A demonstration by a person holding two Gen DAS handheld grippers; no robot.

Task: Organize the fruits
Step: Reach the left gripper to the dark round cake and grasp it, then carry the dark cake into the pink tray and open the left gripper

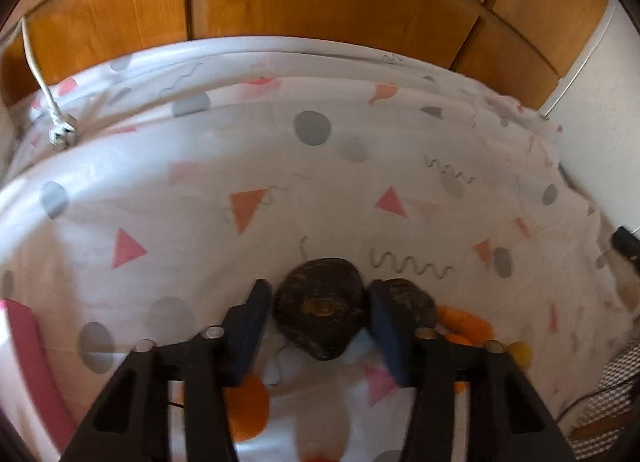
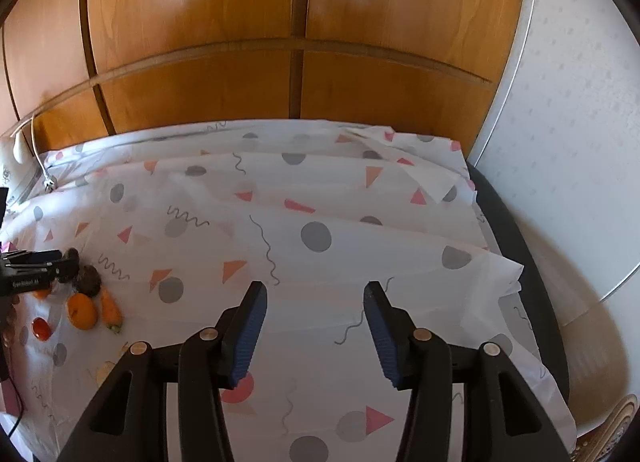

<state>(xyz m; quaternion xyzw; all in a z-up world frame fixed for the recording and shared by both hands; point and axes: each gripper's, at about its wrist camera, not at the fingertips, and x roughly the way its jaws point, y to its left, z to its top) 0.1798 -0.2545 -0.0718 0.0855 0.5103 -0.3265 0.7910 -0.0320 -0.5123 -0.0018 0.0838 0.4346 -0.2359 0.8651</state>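
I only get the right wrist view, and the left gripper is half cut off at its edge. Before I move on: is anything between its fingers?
Observer: Yes. In the left wrist view, a dark brown round fruit fills the gap between the blue pads of the left gripper.
Operator: Is it clamped?
Observer: I cannot tell. The jaws stand wide, with a pad close against each side of the fruit.
Operator: Is anything crowding it?
Observer: A second dark round fruit sits right behind the finger on the picture's right. An orange carrot lies just beyond it.
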